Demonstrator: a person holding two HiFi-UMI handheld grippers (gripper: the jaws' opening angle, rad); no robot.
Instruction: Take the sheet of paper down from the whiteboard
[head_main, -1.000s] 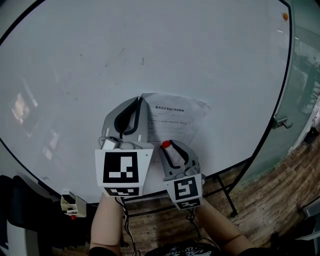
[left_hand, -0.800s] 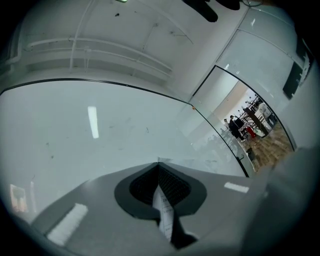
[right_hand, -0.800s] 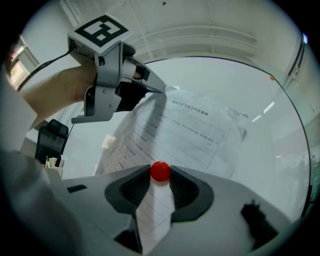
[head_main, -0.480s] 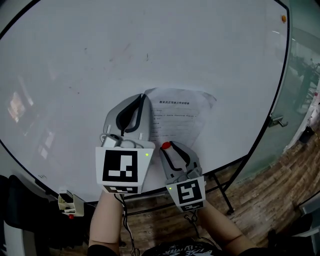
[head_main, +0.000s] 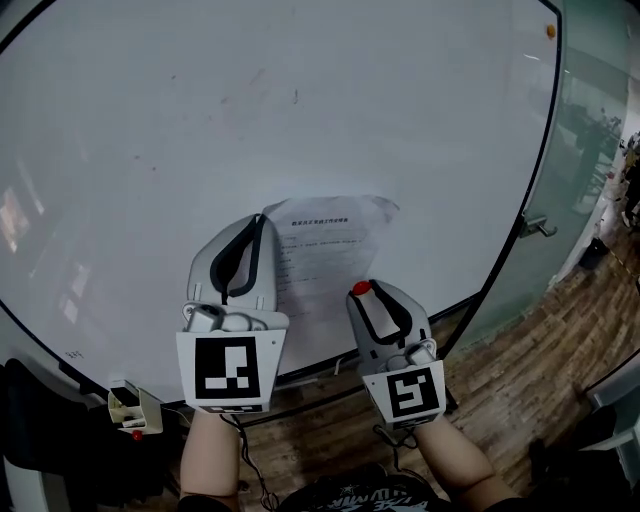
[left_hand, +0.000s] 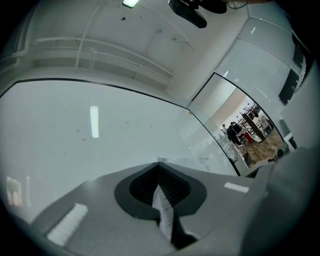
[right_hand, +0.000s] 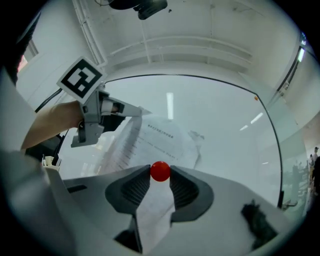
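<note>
A printed sheet of paper (head_main: 335, 250) hangs in front of the whiteboard (head_main: 300, 100), creased at its top right corner. My left gripper (head_main: 262, 218) is shut on the sheet's left edge; in the left gripper view the paper (left_hand: 163, 212) runs edge-on between the closed jaws. My right gripper (head_main: 362, 289) sits just below the sheet's lower right part, its fingertips shut on a small round red magnet (right_hand: 160, 171). The right gripper view shows the paper (right_hand: 160, 137) beyond the magnet, with my left gripper (right_hand: 141, 111) at the sheet's left side.
An orange magnet (head_main: 550, 31) sticks to the board's top right corner. A small tray with markers (head_main: 130, 408) hangs at the board's lower left. The stand's legs (head_main: 455, 395) rest on wooden floor. A glass wall with a handle (head_main: 537, 226) is to the right.
Both grippers have dropped lower in the head view. The left one brought the sheet down and left with it; the right one moved right with the red magnet.
</note>
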